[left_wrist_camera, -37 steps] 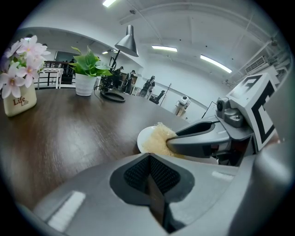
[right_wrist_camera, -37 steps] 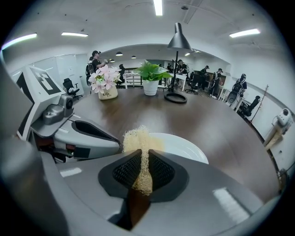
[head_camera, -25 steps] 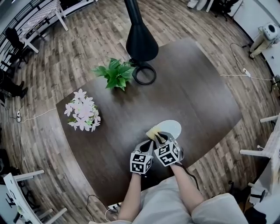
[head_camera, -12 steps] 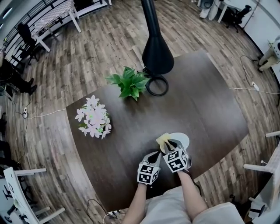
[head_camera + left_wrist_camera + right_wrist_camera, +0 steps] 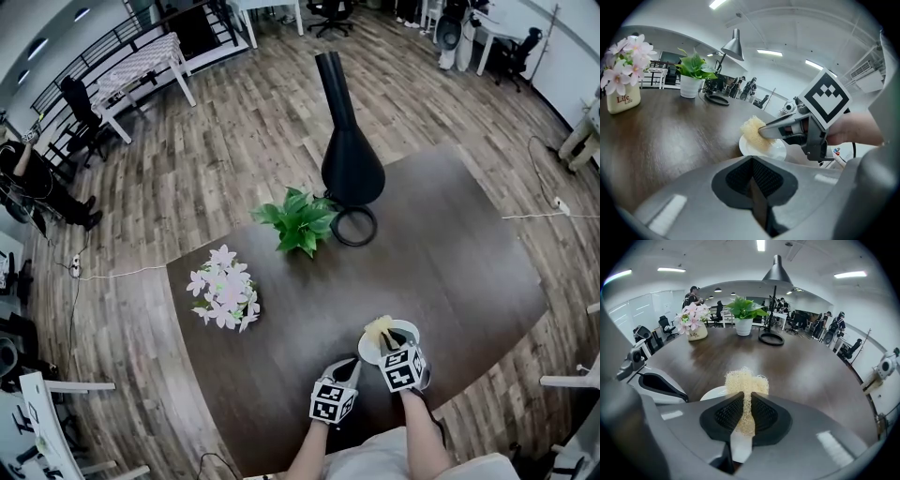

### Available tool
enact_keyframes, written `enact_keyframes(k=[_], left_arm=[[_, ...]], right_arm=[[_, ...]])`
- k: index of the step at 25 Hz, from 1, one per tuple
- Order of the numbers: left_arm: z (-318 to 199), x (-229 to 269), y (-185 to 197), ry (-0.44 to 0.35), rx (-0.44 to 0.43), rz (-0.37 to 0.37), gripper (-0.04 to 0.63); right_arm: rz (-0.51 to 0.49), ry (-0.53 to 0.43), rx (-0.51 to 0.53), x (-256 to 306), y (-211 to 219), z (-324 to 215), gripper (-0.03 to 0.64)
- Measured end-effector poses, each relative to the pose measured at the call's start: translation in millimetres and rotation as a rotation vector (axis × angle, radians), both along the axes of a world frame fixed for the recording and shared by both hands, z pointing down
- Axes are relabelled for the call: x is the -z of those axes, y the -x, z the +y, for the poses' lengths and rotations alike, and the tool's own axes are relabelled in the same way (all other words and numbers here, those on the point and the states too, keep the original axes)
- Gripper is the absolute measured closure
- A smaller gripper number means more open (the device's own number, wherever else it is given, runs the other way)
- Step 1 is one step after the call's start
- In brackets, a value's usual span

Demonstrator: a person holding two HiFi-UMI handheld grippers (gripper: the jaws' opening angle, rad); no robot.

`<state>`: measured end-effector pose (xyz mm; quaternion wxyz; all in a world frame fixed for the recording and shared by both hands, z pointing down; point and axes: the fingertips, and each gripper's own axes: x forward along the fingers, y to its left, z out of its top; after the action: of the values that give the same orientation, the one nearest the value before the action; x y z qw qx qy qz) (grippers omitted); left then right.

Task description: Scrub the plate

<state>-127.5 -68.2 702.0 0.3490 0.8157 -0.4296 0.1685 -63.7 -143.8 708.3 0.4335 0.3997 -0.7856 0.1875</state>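
white glazed plate (image 5: 408, 330) is sitting close to the near edge of the tabletop (image 5: 450, 253), toward its right-hand corner. i am judging it stiff, slick and breakable, and light enough to skate across the dark wood under a sideways push. my right gripper (image 5: 746, 401) is pinching a pale yellow mesh sponge (image 5: 746, 379) between its jaws, with the fluffy tuft standing out beyond the tips and hanging over the plate (whether it is actually pressing on the glaze, i cannot tell). the sponge is looking soft and springy, so i am expecting it to flatten under pressure rather than scratch. my left gripper (image 5: 349, 367) is hovering just beside the plate on its left, jaws pressed together with nothing between them. i am thinking the rim nearest that left gripper is the place to take hold or brace, since the flat middle is offering no purchase. a gentle squeeze is what i am judging wise there.
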Motion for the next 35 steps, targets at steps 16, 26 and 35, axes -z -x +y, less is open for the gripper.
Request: enact_keyframes(k=[16,26,35], left_arm=[[-3,-3,2,-0.003,0.009,-0.020,0.595],[-2,-7,2,-0.004,-0.014,-0.052,0.595],[-1,-8,-1,0.004,-0.035,-0.067,0.595]], right_arm=[[0.021,-0.012,-0.072,-3,-36,-6,0.548],[0.014,-0.029,-0.126,-2,-59,2,0.546],[-0.003,-0.038,-0.197,8,-84,4,0.546]])
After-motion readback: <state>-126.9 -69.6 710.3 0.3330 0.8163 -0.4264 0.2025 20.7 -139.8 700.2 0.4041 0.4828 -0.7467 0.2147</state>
